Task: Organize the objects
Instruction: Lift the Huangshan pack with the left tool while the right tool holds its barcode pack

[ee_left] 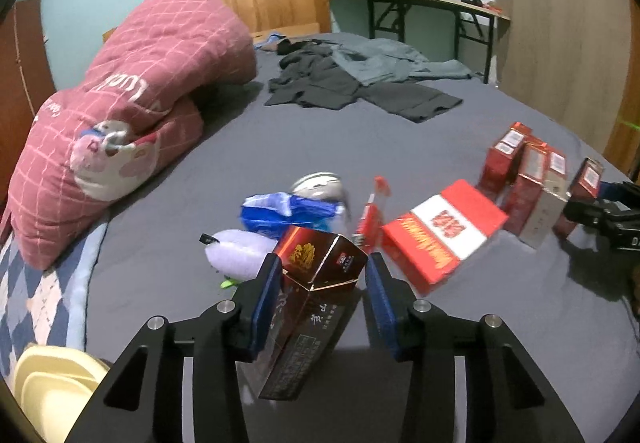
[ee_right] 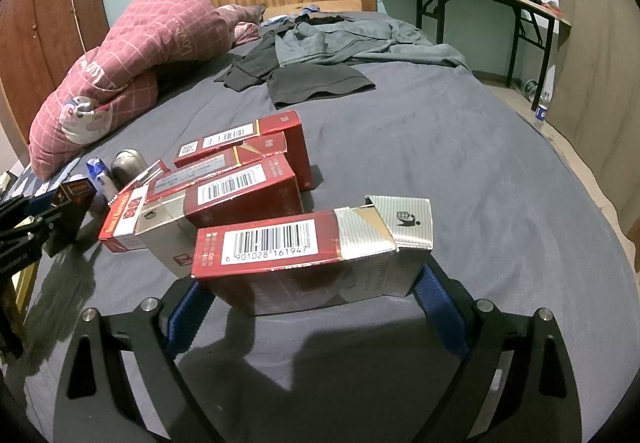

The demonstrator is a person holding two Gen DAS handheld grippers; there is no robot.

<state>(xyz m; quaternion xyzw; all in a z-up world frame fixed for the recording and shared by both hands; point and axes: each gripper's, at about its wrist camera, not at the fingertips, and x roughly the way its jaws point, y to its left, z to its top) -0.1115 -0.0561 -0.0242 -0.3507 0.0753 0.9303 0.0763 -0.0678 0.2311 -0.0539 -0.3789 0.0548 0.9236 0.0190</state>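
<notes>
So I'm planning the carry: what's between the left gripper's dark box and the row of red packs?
In the left wrist view, a flat red-and-white box lies between the dark box and the row of red packs.

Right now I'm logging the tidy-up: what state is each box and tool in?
Dark brown box: lid flipped open, tilted, between left tool pads.
Red-and-silver box: lid open, on its side, between right tool pads.
Red-and-white box: closed, lying flat.
Red box row: side by side on the bed.

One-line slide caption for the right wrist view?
Right gripper straddles a red-and-silver cigarette pack lying on the grey bedsheet, nearest in a row of red packs.
</notes>
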